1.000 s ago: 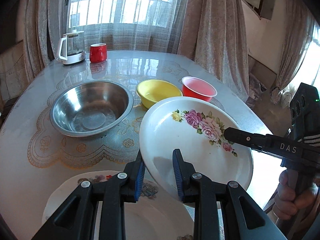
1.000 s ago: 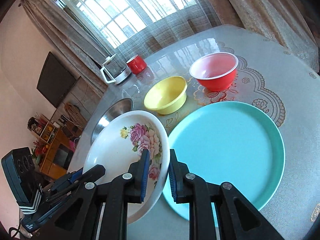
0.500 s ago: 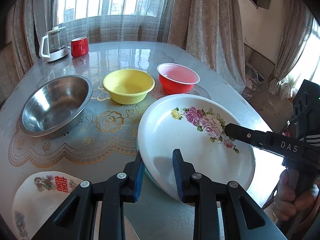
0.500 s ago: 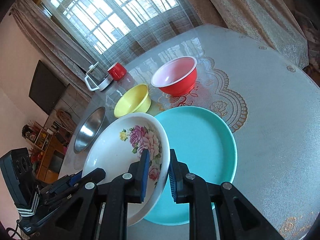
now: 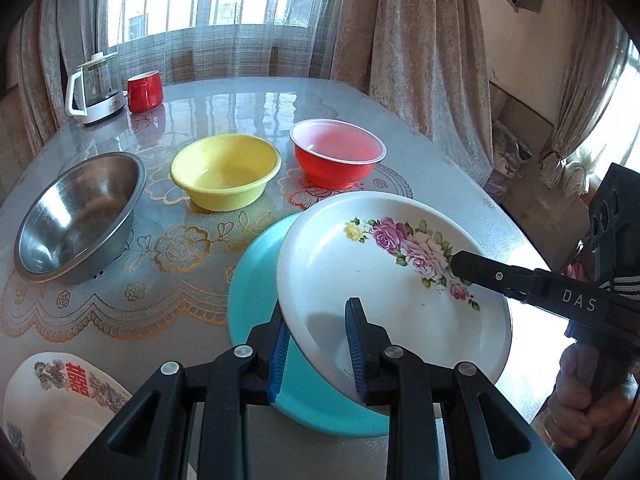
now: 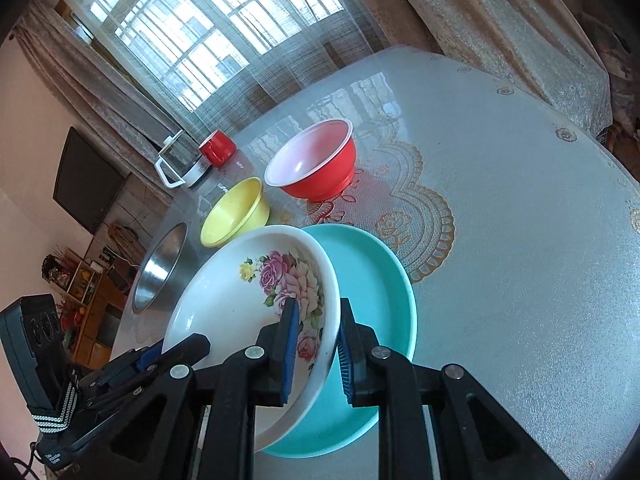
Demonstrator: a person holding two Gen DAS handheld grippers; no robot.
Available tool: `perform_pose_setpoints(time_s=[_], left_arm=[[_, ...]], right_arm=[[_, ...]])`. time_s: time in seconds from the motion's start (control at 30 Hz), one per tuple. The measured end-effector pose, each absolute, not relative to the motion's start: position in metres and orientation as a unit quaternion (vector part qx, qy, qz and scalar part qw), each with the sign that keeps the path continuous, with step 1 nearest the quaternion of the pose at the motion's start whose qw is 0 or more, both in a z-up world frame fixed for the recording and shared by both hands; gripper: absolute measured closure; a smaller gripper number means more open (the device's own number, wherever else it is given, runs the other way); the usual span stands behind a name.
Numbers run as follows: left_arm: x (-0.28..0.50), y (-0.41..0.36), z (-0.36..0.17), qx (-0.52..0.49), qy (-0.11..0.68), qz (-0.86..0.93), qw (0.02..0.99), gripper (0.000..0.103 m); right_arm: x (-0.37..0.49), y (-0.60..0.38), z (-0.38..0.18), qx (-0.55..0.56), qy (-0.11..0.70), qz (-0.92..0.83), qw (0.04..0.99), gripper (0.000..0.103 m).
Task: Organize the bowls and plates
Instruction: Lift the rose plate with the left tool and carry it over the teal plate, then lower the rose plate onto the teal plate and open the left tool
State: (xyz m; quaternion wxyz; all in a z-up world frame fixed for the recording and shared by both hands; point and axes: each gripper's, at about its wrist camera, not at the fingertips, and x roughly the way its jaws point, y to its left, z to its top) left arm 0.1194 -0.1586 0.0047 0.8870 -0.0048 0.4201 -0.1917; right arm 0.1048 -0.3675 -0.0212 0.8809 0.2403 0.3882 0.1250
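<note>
Both grippers are carrying the white round plate with the pink rose print (image 5: 384,280) together. The left gripper (image 5: 316,344) is clamping its near rim at the bottom middle of the left wrist frame, and the right gripper (image 6: 316,344) is pinching the opposite rim at the bottom of its own view, so both are closed on that one plate.

What's just changed: a second ago the rose plate was hanging over the other white plate with the red character and flower border (image 5: 60,404), with the steel bowl right behind it. Now that plate is sliding off into the lower left corner and the rose plate is sitting over the flat turquoise round plate (image 5: 256,280), covering most of it and tilted, right side lower. I can't tell if they're touching yet.

So I'm guessing the stacking step is nearly there: lower it, level it, let go.

The shiny stainless steel bowl (image 5: 76,216), yellow plastic bowl (image 5: 226,172) and red plastic bowl with pale inside (image 5: 338,158) are waiting in a row across the middle of the glassy lace-patterned counter (image 5: 248,108), not nested yet.
</note>
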Motion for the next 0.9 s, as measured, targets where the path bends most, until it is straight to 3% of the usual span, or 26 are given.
perform_pose_setpoints(time_s=[0.9], left_arm=[[0.131,-0.158,-0.028,0.007,0.476,-0.134,0.869,0.074]], right_arm=[[0.126,-0.35,-0.052,0.176,0.438,0.134,0.871,0.085]])
